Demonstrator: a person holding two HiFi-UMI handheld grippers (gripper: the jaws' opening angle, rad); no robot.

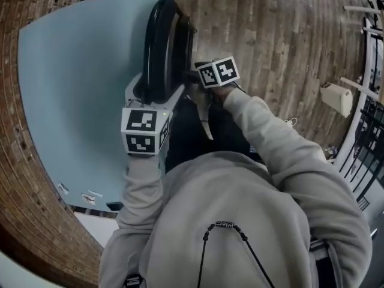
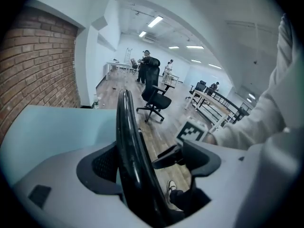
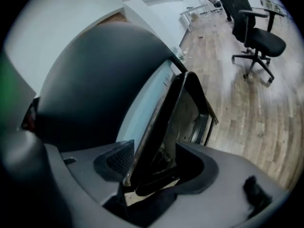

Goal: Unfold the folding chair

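The folded black chair [image 1: 162,47] stands upright against a light blue panel [image 1: 78,89]. My left gripper [image 1: 155,93] is at the chair's top and stands open; the glossy curved rim of the backrest [image 2: 128,137] runs between its jaws, close to the left pad, with a gap on the right side. My right gripper [image 1: 193,80] is just to the right, also open. In the right gripper view the edge of the folded seat panel [image 3: 166,122] sits between the jaws of the right gripper [image 3: 152,170], with the dark backrest [image 3: 90,89] to its left.
Wooden floor [image 1: 288,35] spreads to the right. A brick wall [image 1: 36,221] runs along the left. A black office chair [image 3: 256,37] stands further off, a white box [image 1: 337,98] lies on the floor, and metal desk frames [image 1: 366,131] line the right edge.
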